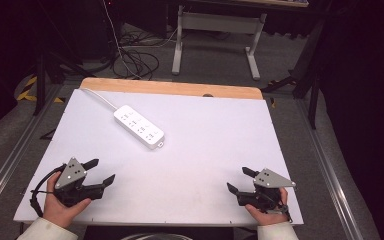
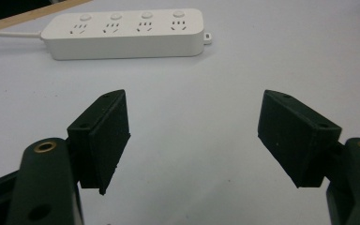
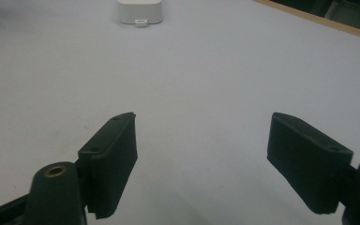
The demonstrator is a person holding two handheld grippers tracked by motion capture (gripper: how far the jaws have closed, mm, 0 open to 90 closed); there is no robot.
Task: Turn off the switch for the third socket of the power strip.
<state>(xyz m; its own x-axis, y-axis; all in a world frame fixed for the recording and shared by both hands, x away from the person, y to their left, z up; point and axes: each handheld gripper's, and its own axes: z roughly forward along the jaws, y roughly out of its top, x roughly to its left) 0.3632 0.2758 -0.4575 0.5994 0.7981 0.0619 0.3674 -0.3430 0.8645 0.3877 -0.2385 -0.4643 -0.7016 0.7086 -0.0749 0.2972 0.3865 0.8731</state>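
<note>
White plastic power strip (image 1: 138,126), oblong w/ rounded ends, lay on matte table (image 1: 205,150). L gripper (image 1: 102,171) & R gripper (image 1: 239,180): ribbed black jaws apart, empty.

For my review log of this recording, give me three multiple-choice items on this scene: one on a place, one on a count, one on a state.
1. Where does the white plastic power strip lie on the white table top?
A far left part
B near right corner
C under a gripper

2. How many socket groups does it carry?
A two
B four
C six

3. How are the left gripper and right gripper?
A both open, empty
B both shut
C one holding the strip

Key: 1 A, high view shows it far left; 2 B, four groups counted; 3 A, jaws stand apart with only table between.
</note>
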